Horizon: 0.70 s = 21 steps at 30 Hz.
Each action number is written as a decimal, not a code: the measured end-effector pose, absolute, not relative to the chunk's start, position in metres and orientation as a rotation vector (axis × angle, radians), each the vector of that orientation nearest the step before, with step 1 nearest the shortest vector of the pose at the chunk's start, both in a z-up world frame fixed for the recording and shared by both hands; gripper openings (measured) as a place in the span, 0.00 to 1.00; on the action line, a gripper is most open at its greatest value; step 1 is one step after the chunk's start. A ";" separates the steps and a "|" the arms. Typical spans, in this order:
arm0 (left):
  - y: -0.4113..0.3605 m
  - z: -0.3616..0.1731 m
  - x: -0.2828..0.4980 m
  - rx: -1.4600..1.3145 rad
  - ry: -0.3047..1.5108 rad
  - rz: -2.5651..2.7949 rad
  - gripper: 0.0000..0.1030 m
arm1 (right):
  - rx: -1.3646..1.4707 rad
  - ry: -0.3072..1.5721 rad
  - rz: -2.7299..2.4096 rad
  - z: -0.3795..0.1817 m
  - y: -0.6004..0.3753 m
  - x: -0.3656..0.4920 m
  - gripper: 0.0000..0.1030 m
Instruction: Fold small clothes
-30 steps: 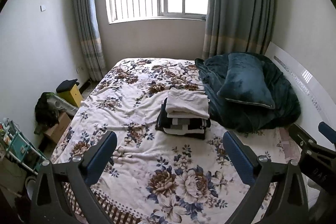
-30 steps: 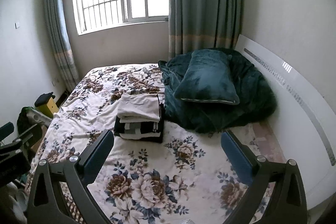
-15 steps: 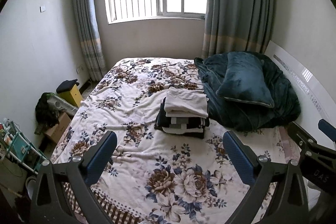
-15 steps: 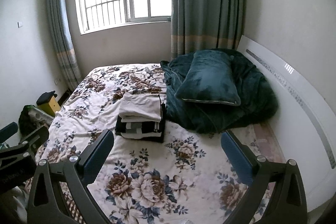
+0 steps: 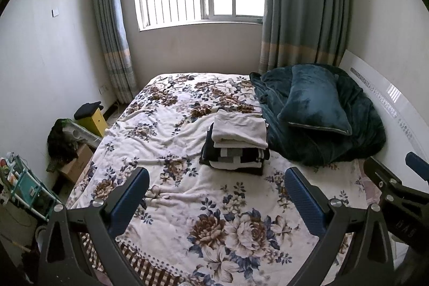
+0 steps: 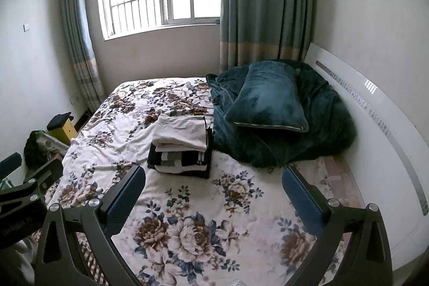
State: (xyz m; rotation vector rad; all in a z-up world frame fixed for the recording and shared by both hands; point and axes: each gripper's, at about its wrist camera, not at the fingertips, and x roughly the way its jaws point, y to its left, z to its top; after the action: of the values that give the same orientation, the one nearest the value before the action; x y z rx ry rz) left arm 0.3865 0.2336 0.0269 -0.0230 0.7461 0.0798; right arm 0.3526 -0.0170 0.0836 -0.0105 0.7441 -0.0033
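A stack of folded clothes (image 5: 236, 144) sits on the floral bedspread (image 5: 171, 130), a cream garment on top and black-and-white pieces below. It also shows in the right wrist view (image 6: 181, 148). My left gripper (image 5: 215, 195) is open and empty, held above the near part of the bed, well short of the stack. My right gripper (image 6: 213, 192) is open and empty too, beside the left one. The right gripper's body shows at the right edge of the left wrist view (image 5: 396, 195).
A dark teal blanket (image 5: 356, 130) with a teal pillow (image 5: 313, 101) lies against the white headboard (image 5: 386, 98) right of the stack. Left of the bed stand a yellow stool (image 5: 92, 117), a cardboard box (image 5: 76, 165) and a small shelf (image 5: 24, 186). A window with curtains is behind.
Both grippers have pulled back and drifted slightly, so the stack sits a little farther away in view. Both stay open and empty.
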 end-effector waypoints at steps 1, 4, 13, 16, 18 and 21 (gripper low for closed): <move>0.234 0.028 0.386 -0.024 0.747 0.080 1.00 | -0.012 0.743 -0.005 0.083 -0.017 0.352 1.00; 0.236 0.028 0.385 -0.024 0.747 0.083 1.00 | -0.011 0.742 -0.006 0.082 -0.018 0.352 1.00; 0.239 0.028 0.384 -0.024 0.744 0.082 1.00 | -0.010 0.744 -0.005 0.078 -0.016 0.346 1.00; 0.242 0.028 0.384 -0.022 0.742 0.086 1.00 | -0.006 0.743 -0.007 0.078 -0.017 0.346 1.00; 0.243 0.027 0.383 -0.027 0.745 0.085 1.00 | -0.007 0.744 -0.007 0.078 -0.016 0.345 1.00; 0.244 0.027 0.383 -0.028 0.746 0.087 1.00 | -0.005 0.743 -0.009 0.077 -0.014 0.343 1.00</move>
State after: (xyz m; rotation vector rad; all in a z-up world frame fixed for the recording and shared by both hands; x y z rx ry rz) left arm 0.3830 0.2443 0.0272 -0.0284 0.7465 0.0866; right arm 0.3431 -0.0144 0.0769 -0.0049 0.7434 -0.0092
